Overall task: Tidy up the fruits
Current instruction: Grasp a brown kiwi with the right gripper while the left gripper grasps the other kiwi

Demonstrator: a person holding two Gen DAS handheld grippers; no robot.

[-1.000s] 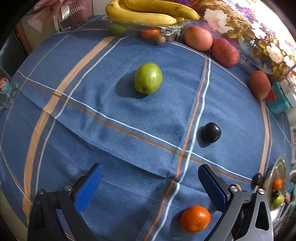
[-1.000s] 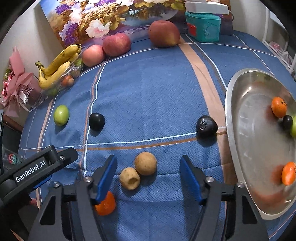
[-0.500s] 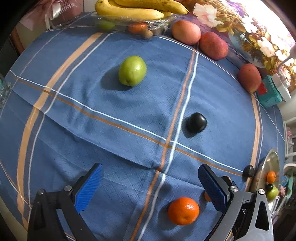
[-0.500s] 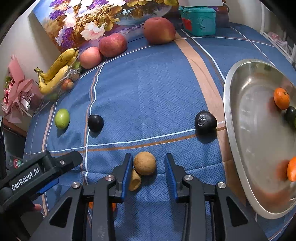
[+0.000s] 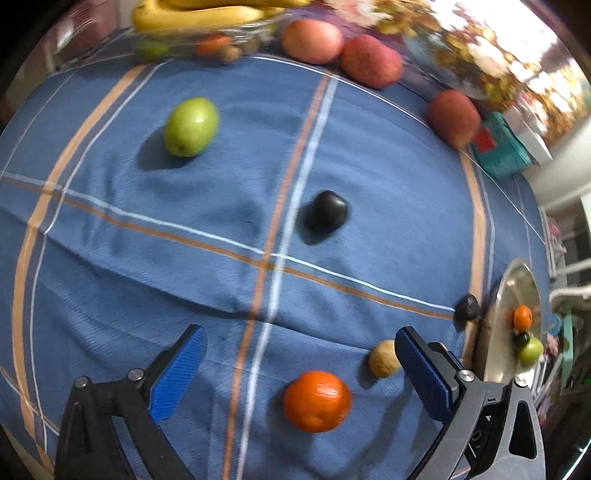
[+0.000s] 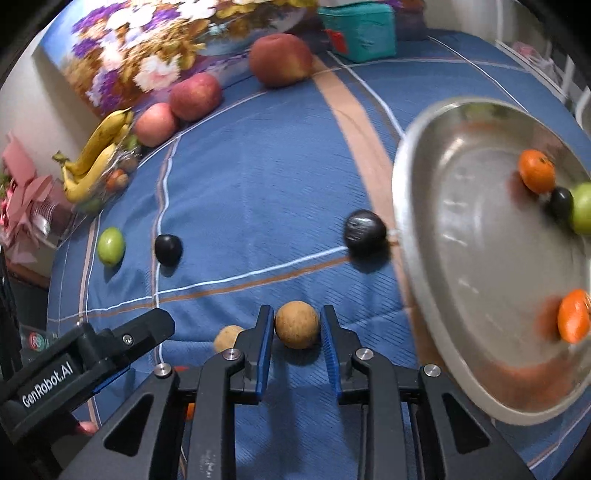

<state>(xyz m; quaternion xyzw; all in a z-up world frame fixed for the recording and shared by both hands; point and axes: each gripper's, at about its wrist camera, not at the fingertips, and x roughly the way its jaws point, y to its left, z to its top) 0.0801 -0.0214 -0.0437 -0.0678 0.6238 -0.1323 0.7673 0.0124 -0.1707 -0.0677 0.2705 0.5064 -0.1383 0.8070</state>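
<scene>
1. Blue checked cloth [image 6: 258, 177] with orange and white stripes covers the whole work surface, and loose fruit lies scattered across it.
2. Right gripper [image 6: 297, 332]: its blue pads have just been closing and now sit against both sides of a round brown fruit [image 6: 297, 325], which is at the near edge of the cloth.
3. A second brown fruit [image 6: 228, 338] lies just left of the right gripper's left finger, partly hidden behind it.
4. Left gripper [image 5: 299, 354]: its jaws stand wide apart with nothing between the pads. An orange mandarin [image 5: 317, 401] lies on the cloth below the gap, touching neither pad.
5. In the left wrist view the second brown fruit [image 5: 384, 358] shows just beside the left gripper's right finger.
6. A metal tray [image 6: 461, 258] sits at the right side of the cloth. It holds two mandarins, one dark plum and one green fruit, all near its far and right rim.
7. A wrinkled dark fruit [image 6: 365, 230] lies on the cloth just beside the tray's left rim; contact cannot be confirmed.
8. A smooth dark plum [image 6: 168, 249] lies left of centre, and a green fruit [image 6: 110, 245] lies near it, further left.
9. Three red apples [image 6: 195, 96] line the far edge below a flower painting [image 6: 155, 48].
10. Bananas [image 6: 96, 155] rest on a clear container at the far left.
11. A teal box [image 6: 358, 29] stands at the far right.
</scene>
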